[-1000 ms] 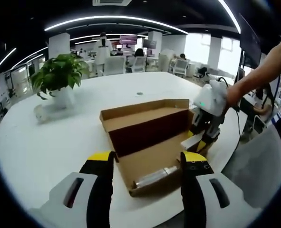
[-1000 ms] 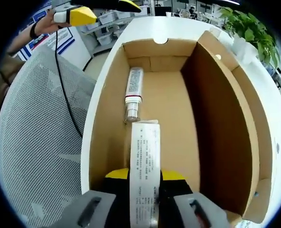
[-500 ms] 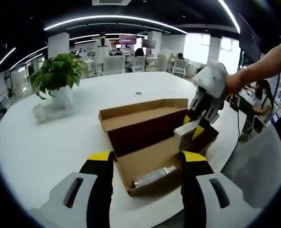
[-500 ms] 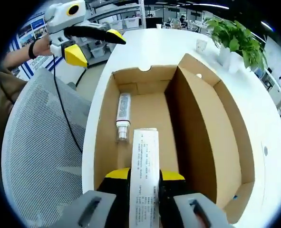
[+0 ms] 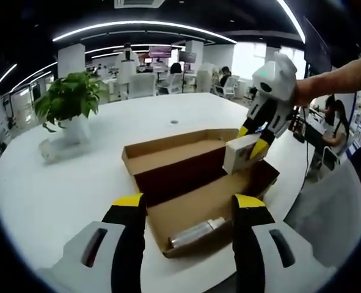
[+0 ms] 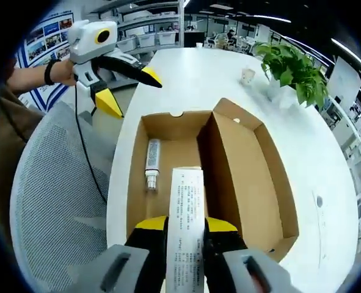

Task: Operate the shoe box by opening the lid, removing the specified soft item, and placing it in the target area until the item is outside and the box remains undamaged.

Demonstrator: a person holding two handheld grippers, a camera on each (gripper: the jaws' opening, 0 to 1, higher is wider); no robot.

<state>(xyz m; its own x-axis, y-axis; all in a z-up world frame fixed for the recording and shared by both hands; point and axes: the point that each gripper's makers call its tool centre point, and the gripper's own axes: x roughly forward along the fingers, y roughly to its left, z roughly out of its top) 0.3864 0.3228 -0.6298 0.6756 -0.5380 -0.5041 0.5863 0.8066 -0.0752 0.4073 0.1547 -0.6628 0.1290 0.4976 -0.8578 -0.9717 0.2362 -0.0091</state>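
Item: white carton (image 6: 186,210), clamped in right tool (image 6: 186,227), had risen clear above the open shoe box (image 5: 186,183) since a second before, extraction nearly done; tube (image 5: 195,231) remained inside; left tool (image 5: 187,204) gaped empty over white surface (image 5: 64,177).

your shoe box (image 6: 247,177) is plain brown cardboard, with a dark maroon face on the lid (image 5: 180,174) in the left gripper view. the carton (image 6: 186,226) you hold is white with fine black print. the tube (image 6: 151,163) in the box is silvery with a clear cap. both grippers are white and black with yellow tips: left gripper (image 6: 128,85), right gripper (image 5: 253,139). the table (image 5: 58,183) is white, the plant (image 6: 290,70) green, the chair (image 6: 52,201) grey mesh.
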